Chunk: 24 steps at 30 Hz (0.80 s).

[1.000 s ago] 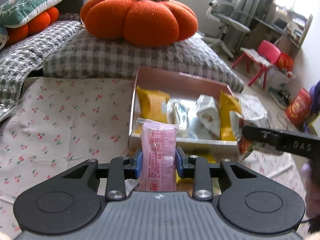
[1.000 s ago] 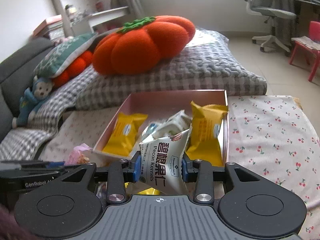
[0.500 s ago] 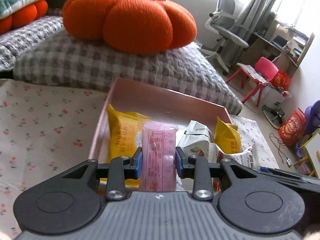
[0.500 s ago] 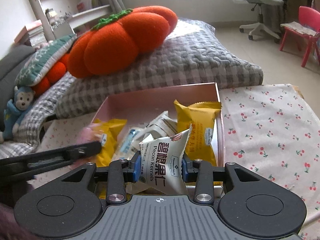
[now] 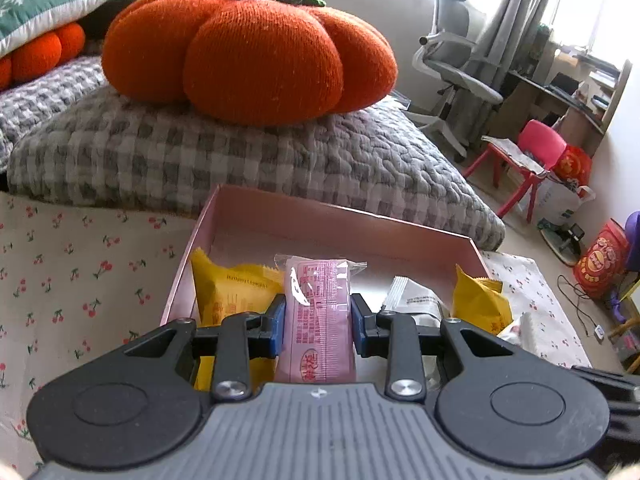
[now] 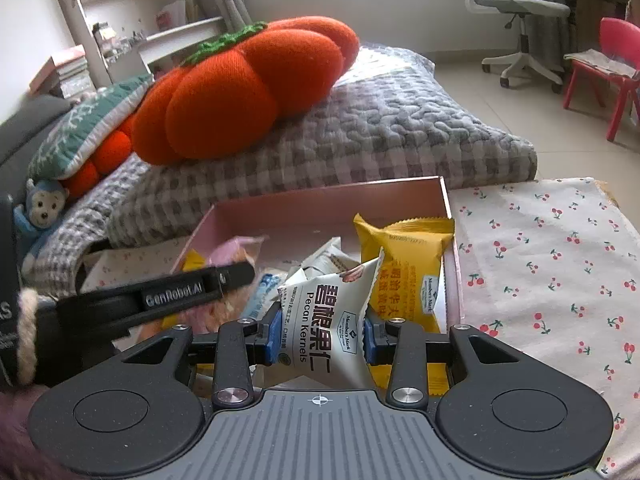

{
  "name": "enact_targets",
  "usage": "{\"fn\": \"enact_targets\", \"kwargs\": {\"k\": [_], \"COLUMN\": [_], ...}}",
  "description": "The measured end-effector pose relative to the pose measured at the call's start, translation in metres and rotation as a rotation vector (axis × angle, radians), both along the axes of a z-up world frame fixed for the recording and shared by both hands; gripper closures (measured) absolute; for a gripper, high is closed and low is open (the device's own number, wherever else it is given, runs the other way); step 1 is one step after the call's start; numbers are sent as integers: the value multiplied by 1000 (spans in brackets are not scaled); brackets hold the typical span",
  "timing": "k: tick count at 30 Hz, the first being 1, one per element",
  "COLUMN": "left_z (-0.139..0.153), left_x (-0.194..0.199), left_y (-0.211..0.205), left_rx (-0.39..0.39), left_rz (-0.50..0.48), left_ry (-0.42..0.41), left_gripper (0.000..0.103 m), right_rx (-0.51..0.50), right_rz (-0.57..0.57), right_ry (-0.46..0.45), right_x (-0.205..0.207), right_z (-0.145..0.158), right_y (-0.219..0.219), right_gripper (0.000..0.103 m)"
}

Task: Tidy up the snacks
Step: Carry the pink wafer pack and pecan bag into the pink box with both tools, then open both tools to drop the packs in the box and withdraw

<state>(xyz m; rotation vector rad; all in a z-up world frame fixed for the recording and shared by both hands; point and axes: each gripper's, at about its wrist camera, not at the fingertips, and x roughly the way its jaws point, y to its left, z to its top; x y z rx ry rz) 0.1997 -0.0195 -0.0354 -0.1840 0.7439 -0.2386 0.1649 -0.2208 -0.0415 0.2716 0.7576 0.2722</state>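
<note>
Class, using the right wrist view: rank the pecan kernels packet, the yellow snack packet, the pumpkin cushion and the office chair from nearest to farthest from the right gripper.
1. pecan kernels packet, clamped in the right gripper.
2. yellow snack packet, just behind, right side of the pink box.
3. pumpkin cushion, beyond the box, left.
4. office chair, far right, across the room.

Both grippers have come forward over the pink box (image 5: 340, 220). A second ago the left gripper (image 5: 319, 316) held its pink packet (image 5: 320, 320) short of the box's near wall; now the packet hangs inside the box, just beside the yellow packet (image 5: 228, 300) at its left wall. The right gripper (image 6: 320, 336) has carried its white pecan packet (image 6: 328, 320) from the near edge to above the box's contents, and the left gripper has entered its view over the box's left part.
</note>
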Motion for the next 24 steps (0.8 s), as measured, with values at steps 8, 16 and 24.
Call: {"fn": "enact_targets", "kwargs": {"k": [8, 16, 24], "left_z": [-5, 2, 14], "left_x": [5, -1, -17], "left_y": [0, 0, 2], "left_rx": [-17, -19, 1], "left_rz": [-10, -25, -18], "left_ry": [22, 23, 8], "left_gripper": [73, 62, 46], "right_rx": [-16, 12, -19], "right_rz": [6, 12, 40], "right_ry": [0, -10, -38], "right_x": [2, -3, -17], "right_z": [-7, -1, 13], "right_y": [7, 3, -1], "right_gripper": [65, 48, 35]}}
